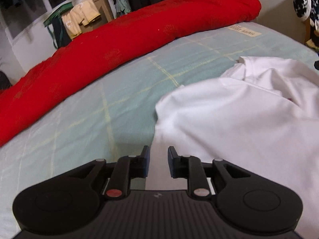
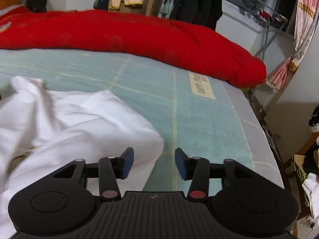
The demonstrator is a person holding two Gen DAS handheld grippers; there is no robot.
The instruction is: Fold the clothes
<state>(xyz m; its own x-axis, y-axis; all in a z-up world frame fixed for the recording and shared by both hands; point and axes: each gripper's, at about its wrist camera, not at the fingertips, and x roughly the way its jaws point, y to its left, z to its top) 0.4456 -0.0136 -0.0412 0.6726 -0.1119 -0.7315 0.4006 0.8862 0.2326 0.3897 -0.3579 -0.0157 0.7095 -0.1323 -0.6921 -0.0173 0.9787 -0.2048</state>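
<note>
While the crumpled white cotton garment (image 1: pixel 239 115) lies bunched on the pale green checked bed cover (image 1: pixel 123 91), both grippers sit at its near hem, one at each side, a placing suited to taking hold of corners. Left gripper (image 1: pixel 158 164) fingers are spread, white cloth running between them ungripped. Right gripper (image 2: pixel 154 163) fingers are spread over the garment's edge. A rolled red quilt (image 2: pixel 139 39) lies at 12 o'clock

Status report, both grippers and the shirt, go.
Left gripper open, right gripper open, both empty. White shirt crumpled on bed sheet, unfolded. Red quilt lies beyond, clear.
</note>
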